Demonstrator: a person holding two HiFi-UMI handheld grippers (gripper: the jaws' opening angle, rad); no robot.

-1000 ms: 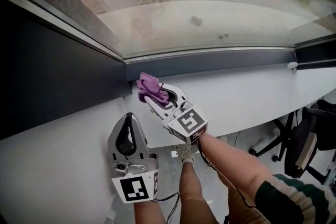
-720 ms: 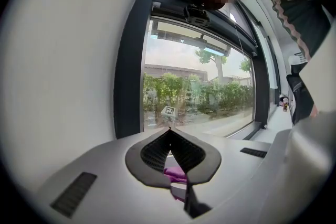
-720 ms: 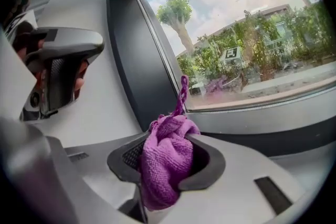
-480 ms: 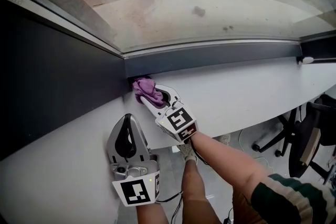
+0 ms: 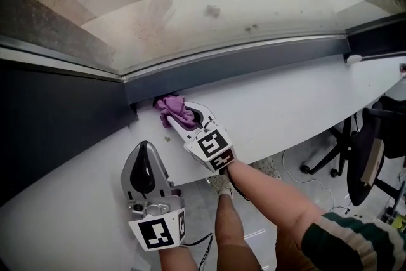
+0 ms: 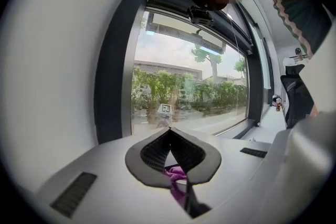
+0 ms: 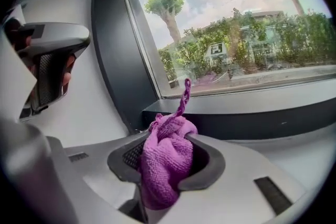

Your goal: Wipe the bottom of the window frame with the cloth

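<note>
Now we've got the cloth (image 5: pixel 176 109) bunched up, fuzzy purple, its long axis along the right gripper (image 5: pixel 185 116) jaws that pinch it. It points at the dark frame (image 5: pixel 254 64) bottom, left corner. Frame and smooth white sill (image 5: pixel 292 101) run on rightward. The left gripper (image 5: pixel 143 148) is nearer us, jaws pressed together, empty.

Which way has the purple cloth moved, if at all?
Yes, slightly. The purple cloth, pinched by the tongs of the right gripper, slid rightward along the window frame's bottom, farther from its left end.
</note>
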